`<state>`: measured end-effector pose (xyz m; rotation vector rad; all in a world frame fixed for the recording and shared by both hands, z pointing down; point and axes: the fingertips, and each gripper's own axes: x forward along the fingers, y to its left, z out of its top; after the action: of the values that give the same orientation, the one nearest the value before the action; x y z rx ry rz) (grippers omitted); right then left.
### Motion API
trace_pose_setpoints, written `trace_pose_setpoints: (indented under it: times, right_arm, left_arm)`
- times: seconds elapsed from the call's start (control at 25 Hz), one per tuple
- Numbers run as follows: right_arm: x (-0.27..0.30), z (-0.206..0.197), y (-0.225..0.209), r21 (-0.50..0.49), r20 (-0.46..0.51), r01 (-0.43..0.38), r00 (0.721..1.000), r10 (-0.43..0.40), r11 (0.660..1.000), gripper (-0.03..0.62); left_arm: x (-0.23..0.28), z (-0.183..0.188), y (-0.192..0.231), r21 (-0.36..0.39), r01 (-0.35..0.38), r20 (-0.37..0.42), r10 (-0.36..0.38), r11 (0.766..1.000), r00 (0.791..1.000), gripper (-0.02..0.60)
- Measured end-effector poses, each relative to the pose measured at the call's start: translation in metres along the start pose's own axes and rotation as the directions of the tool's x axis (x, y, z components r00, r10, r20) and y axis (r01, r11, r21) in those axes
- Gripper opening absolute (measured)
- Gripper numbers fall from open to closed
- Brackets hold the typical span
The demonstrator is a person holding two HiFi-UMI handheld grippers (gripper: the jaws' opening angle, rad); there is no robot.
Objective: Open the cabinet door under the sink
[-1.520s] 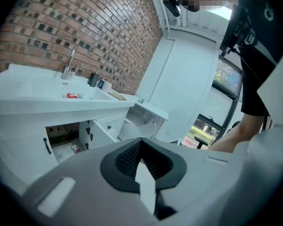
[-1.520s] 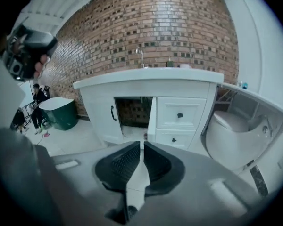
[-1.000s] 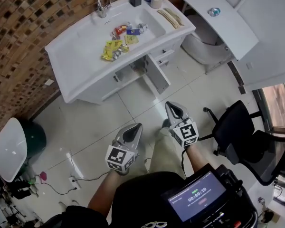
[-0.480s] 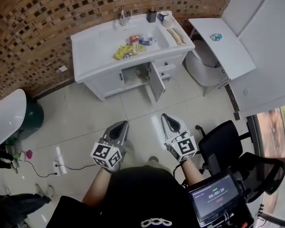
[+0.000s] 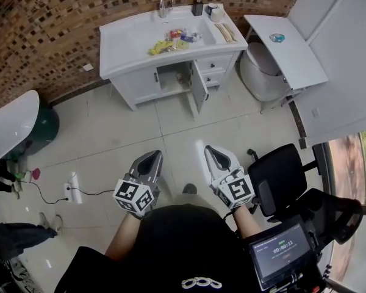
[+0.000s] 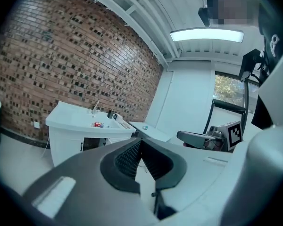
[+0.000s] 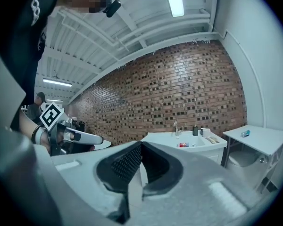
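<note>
The white sink vanity (image 5: 128, 47) stands against the brick wall at the top of the head view. Its cabinet door (image 5: 199, 85) under the basin hangs open, swung out toward me, with the dark cabinet inside (image 5: 174, 78) showing. Snack packets (image 5: 171, 41) lie in the basin. My left gripper (image 5: 151, 156) and right gripper (image 5: 212, 150) are held side by side, far from the vanity and pointing toward it, both shut and holding nothing. The left gripper view shows shut jaws (image 6: 140, 141) with the vanity (image 6: 70, 126) beyond. The right gripper view shows shut jaws (image 7: 141, 142) and the vanity (image 7: 193, 147).
A black office chair (image 5: 280, 179) stands close on my right. A white table (image 5: 287, 47) and a toilet (image 5: 259, 69) are right of the vanity. A green bin with a white lid (image 5: 12, 124) and a power strip (image 5: 73, 188) lie on the left.
The vanity has drawn farther away and higher in the head view as I backed off. Both grippers stay shut and side by side. The cabinet door stays open.
</note>
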<state>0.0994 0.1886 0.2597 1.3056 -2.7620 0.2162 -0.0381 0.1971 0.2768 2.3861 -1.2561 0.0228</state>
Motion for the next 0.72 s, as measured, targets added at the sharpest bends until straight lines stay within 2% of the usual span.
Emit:
trace_pose_setpoints:
  times: [0.16,0.32,0.48,0.72]
  right_arm:
    - [-0.014,0.014,0.029,0.053,0.032,-0.036,0.999,0.034,0.998,-0.008]
    - [-0.011,0.010,0.060,0.077,0.024,-0.048,0.999,0.046,0.996,-0.008]
    - [0.002,0.015,0.089,0.092,0.022,-0.037,0.999,0.035,0.995,-0.008]
    - [0.024,0.021,0.138,0.078,0.015,-0.071,0.997,0.070,0.994,-0.008]
  left_arm:
    - [-0.018,0.010,-0.014,0.039,0.017,0.005,-0.017,0.999,1.000,0.017]
    - [-0.040,0.020,-0.010,0.068,0.039,0.012,-0.040,0.997,0.999,0.017]
    - [-0.065,0.025,0.002,0.062,0.050,0.013,-0.051,0.997,0.999,0.017]
    - [-0.092,0.020,0.027,0.034,0.034,0.011,-0.035,0.999,0.999,0.017]
